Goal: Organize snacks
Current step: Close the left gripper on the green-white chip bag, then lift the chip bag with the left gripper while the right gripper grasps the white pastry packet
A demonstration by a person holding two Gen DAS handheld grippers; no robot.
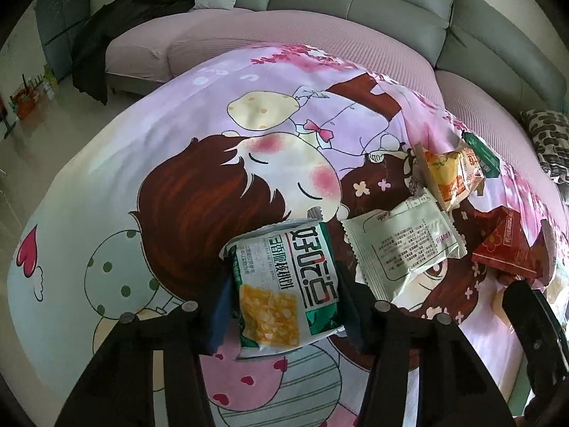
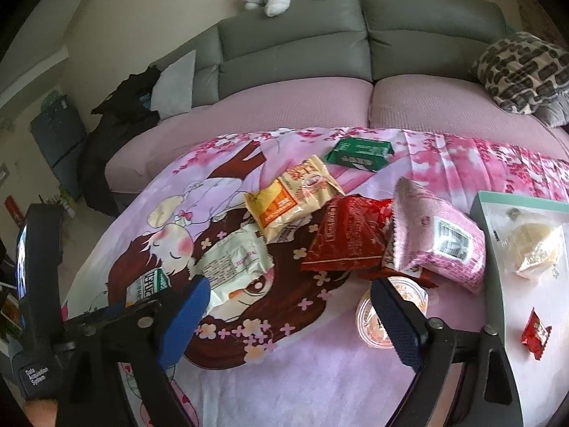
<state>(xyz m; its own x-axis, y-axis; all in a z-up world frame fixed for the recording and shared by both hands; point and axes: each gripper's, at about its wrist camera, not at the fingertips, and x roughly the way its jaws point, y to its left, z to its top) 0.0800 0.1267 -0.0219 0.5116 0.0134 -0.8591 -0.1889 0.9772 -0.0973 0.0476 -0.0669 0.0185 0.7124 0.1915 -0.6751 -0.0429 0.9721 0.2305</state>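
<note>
The left tool (image 1: 281,302) pinched a green-and-white snack packet (image 1: 284,284) over the cartoon-print cloth (image 1: 142,163); the right tool (image 2: 288,316) stood spread, empty. Two items lay in the tray (image 2: 490,220); six remained loose.

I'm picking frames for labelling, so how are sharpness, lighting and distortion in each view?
Left wrist view: strong fisheye bending with dark corners; the green-and-white packet between the left tongs is sharp, its print legible. Right wrist view: the same curving; soft, even daylight, slight glare on the clear cup, the right tongs near the lens a little soft.
</note>
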